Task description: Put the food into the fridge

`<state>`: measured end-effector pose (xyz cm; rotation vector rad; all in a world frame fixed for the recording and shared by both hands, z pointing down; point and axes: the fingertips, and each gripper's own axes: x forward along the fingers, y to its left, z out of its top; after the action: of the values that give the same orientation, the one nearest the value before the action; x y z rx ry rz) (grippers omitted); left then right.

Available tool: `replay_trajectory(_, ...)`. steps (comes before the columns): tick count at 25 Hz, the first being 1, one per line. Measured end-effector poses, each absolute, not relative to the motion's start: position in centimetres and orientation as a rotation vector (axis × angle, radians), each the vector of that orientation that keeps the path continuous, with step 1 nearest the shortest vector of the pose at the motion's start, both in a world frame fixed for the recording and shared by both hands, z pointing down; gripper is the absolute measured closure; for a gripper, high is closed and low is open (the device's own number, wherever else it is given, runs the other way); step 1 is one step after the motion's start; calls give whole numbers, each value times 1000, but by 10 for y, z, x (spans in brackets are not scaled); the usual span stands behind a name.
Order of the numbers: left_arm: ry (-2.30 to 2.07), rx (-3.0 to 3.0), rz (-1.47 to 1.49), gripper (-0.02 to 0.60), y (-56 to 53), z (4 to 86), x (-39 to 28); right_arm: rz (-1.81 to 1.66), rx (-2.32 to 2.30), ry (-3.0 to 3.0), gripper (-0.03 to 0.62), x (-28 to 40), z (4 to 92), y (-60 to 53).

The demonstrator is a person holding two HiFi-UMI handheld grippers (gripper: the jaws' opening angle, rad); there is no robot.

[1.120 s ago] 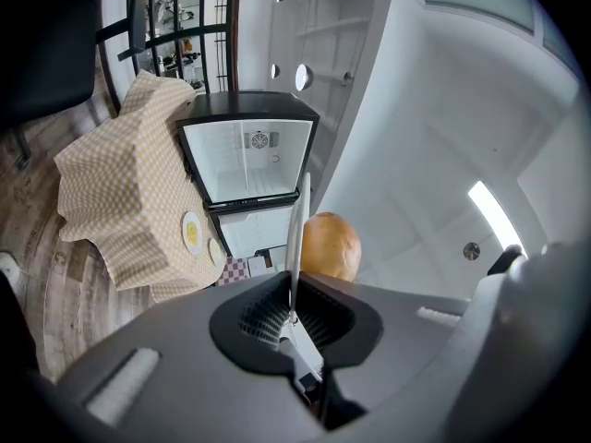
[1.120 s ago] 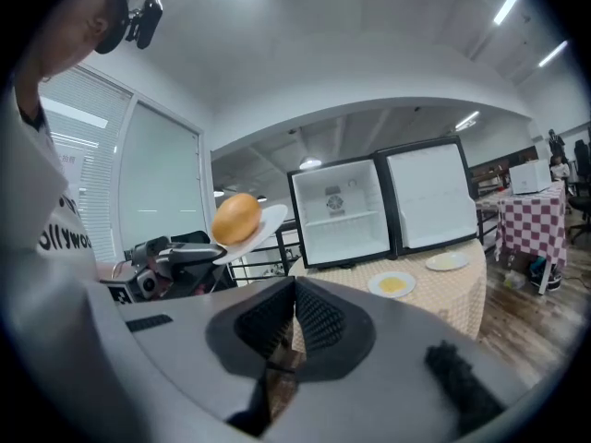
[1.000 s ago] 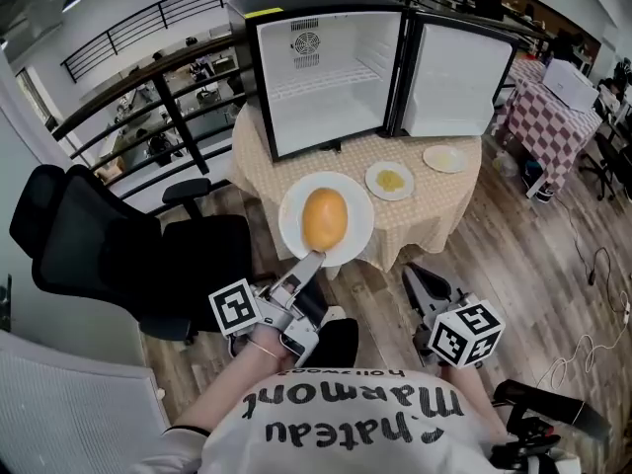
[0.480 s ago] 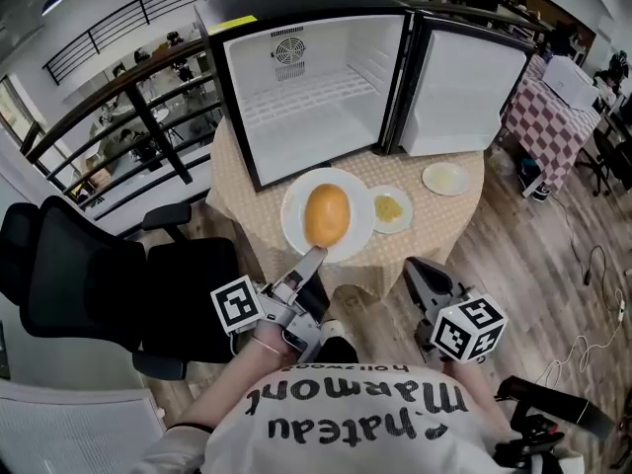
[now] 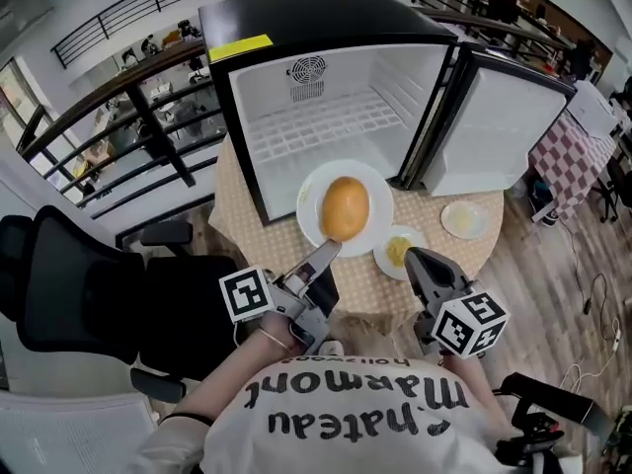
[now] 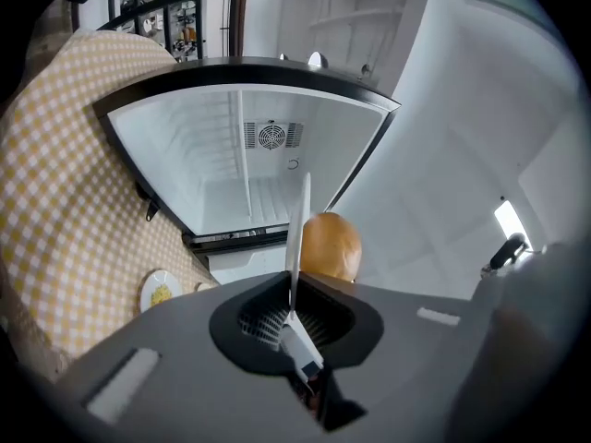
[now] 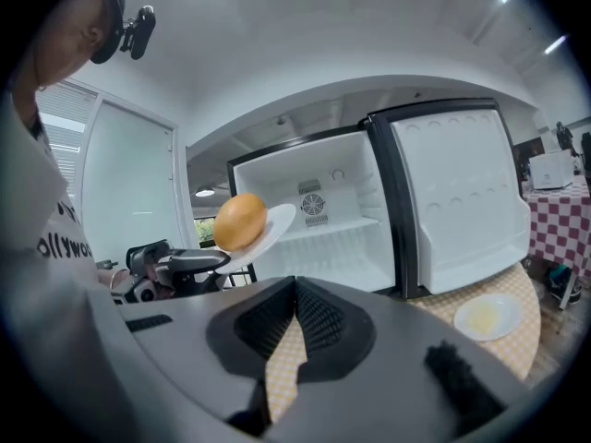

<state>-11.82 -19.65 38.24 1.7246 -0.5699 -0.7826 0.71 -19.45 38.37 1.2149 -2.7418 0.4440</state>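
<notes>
- Head view: the left gripper (image 5: 326,253) was clamped shut on the near rim of a white plate (image 5: 314,188), holding it in the air over the front half of the bench (image 5: 360,286), just before the open fridge (image 5: 326,117).
- A round golden bun (image 5: 345,208) sat in the middle of the plate.
- The left gripper view showed the plate edge-on, pinched between the jaws, with the bun to its right and the fridge's bare white interior ahead.
- The right gripper (image 5: 423,265) hung over the bench's front edge, its jaws meeting at the tips with nothing between them.
- The fridge stood at the back of the bench, its door (image 5: 499,136) swung open toward the right edge.
- Two small plates lay near the front-right edge: one with yellow food (image 5: 387,261), just beside the right gripper, and a paler one (image 5: 464,219) further right.
</notes>
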Motion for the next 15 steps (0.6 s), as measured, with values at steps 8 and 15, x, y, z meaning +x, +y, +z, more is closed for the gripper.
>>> replay_trajectory(8, -605, 1689, -855, 571, -252, 385, -143, 396, 1113, -2810, 577, -27, 380, -250)
replay_trajectory(15, -633, 1656, -905, 580, -288, 381, -148, 414, 1062, -2800, 577, -31, 383, -273)
